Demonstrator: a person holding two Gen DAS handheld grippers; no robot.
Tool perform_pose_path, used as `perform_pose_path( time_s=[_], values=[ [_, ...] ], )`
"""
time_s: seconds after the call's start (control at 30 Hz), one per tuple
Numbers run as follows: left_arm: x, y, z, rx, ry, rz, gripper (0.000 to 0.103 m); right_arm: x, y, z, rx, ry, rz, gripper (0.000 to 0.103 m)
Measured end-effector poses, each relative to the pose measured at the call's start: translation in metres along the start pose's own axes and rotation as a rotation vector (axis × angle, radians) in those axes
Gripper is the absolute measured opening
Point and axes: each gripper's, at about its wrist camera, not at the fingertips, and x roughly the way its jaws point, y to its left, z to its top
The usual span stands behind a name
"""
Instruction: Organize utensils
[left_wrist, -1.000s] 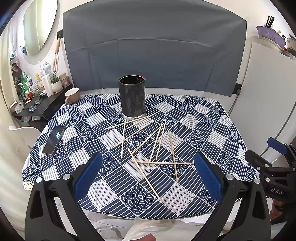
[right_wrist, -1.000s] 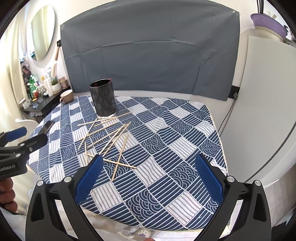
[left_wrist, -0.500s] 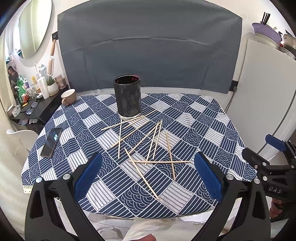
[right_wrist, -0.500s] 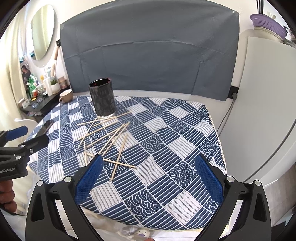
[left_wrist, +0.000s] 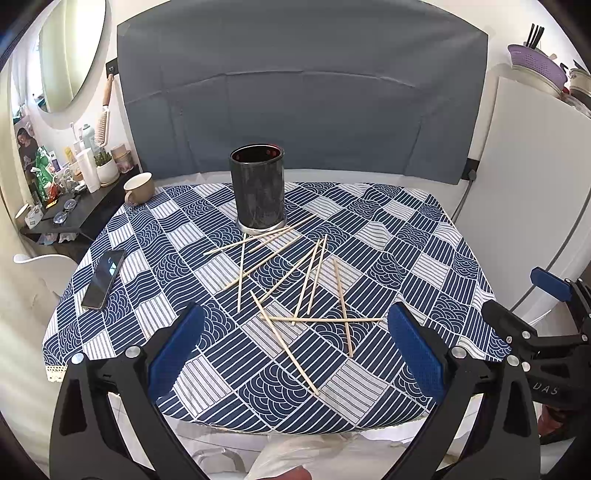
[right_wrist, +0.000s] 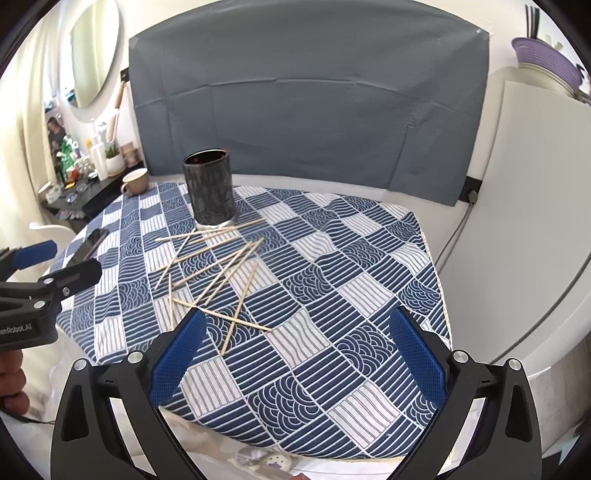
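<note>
Wooden chopsticks (left_wrist: 295, 291): scattered, several crossing, mid-table on blue patterned tablecloth (left_wrist: 406, 258), just in front of upright black cylindrical holder (left_wrist: 258, 186). 
Smartphone (left_wrist: 103, 278): near left table edge. 
Beige mug (left_wrist: 139, 188): far-left corner. 
Side shelf (left_wrist: 70, 218): bottles, potted plant; labels illegible. 
Left gripper (left_wrist: 295, 350), right gripper (right_wrist: 295, 350): jaws wide apart, empty, over near table edge. 
Right gripper body reads "DAS", cut off; left reads "enRobot_AI", partly cropped.

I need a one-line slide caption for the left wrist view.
Open left gripper facing scattered wooden chopsticks and a dark holder on a patterned tablecloth.
</note>
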Motion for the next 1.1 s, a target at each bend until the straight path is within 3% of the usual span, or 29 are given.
perform_pose_path(
  time_s=[1.1],
  values=[
    [0.040,0.015,0.008,-0.075,0.138,0.051,0.097,0.057,0.009,0.016,-0.043,0.147,0.062,0.095]
  ],
)
